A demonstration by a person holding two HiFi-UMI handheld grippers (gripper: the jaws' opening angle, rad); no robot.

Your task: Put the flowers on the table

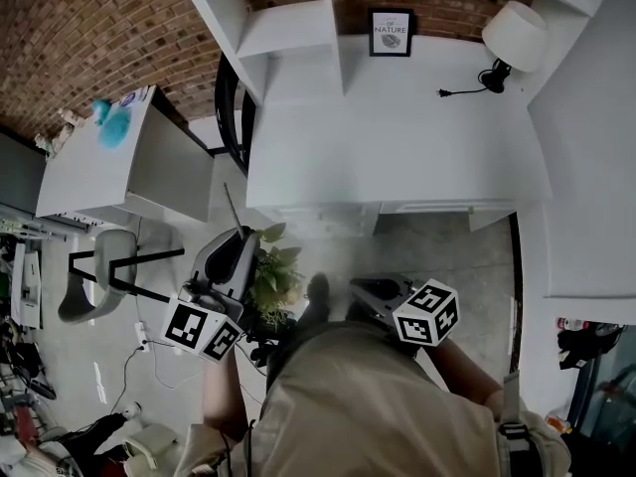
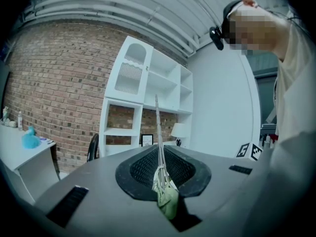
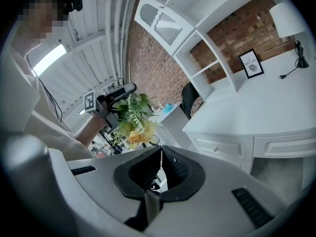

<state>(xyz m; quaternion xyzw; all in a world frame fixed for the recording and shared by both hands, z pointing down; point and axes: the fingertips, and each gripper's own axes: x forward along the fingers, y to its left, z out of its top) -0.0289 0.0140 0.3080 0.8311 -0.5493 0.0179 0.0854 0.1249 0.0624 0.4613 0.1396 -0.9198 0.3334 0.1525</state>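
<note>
A bunch of flowers (image 1: 273,276) with green leaves and yellow blooms hangs at my left gripper (image 1: 238,238), over the floor in front of the white table (image 1: 397,137). In the left gripper view the thin stem (image 2: 158,132) runs up between the jaws, which are shut on it; the left gripper (image 2: 161,168) faces the shelves. The right gripper view shows the flowers (image 3: 133,121) under the left gripper (image 3: 121,92). My right gripper (image 1: 373,288) stays close to the body, its jaws (image 3: 160,154) closed with nothing between them.
On the table stand a white lamp (image 1: 514,36) with a black cord and a framed print (image 1: 391,32). White shelves (image 1: 288,28) rise at its left. A black chair (image 1: 227,102) and a side desk (image 1: 109,162) with a blue object (image 1: 111,124) stand left.
</note>
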